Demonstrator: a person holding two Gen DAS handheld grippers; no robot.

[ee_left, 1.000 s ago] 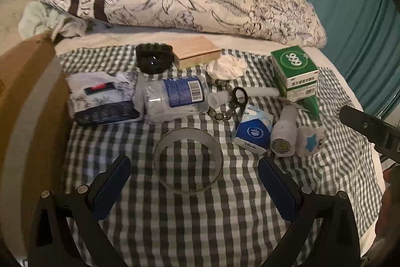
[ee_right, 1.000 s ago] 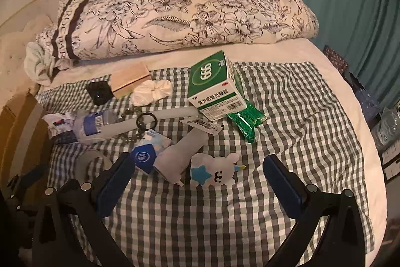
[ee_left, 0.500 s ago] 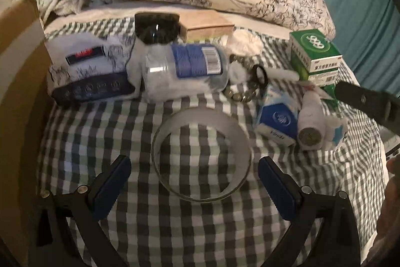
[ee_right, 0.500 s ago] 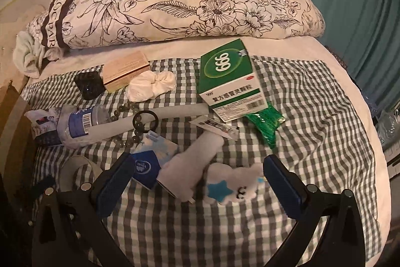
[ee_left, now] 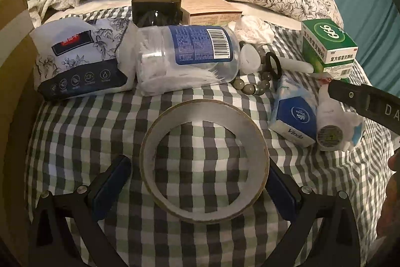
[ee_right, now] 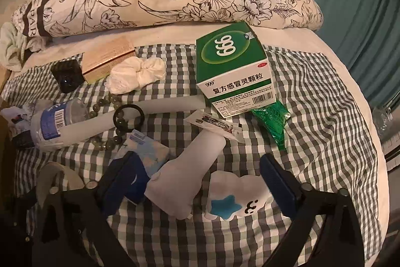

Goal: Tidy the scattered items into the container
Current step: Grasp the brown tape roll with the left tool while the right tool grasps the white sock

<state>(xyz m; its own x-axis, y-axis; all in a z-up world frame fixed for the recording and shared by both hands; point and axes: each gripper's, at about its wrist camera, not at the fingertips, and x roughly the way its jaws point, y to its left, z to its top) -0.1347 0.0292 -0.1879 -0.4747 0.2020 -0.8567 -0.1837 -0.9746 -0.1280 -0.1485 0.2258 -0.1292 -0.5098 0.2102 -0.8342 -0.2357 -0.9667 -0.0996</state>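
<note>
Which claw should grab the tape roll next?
Left. The left claw is open with the tape roll between its fingers; the right claw straddles the white bottle instead.

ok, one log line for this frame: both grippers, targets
left gripper: open, around tape roll | right gripper: open, over white tube and plush | nothing held

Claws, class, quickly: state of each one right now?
Left claw: open, straddling the tape roll, not gripping it.
Right claw: open, over the white bottle and star plush, holding nothing.
</note>
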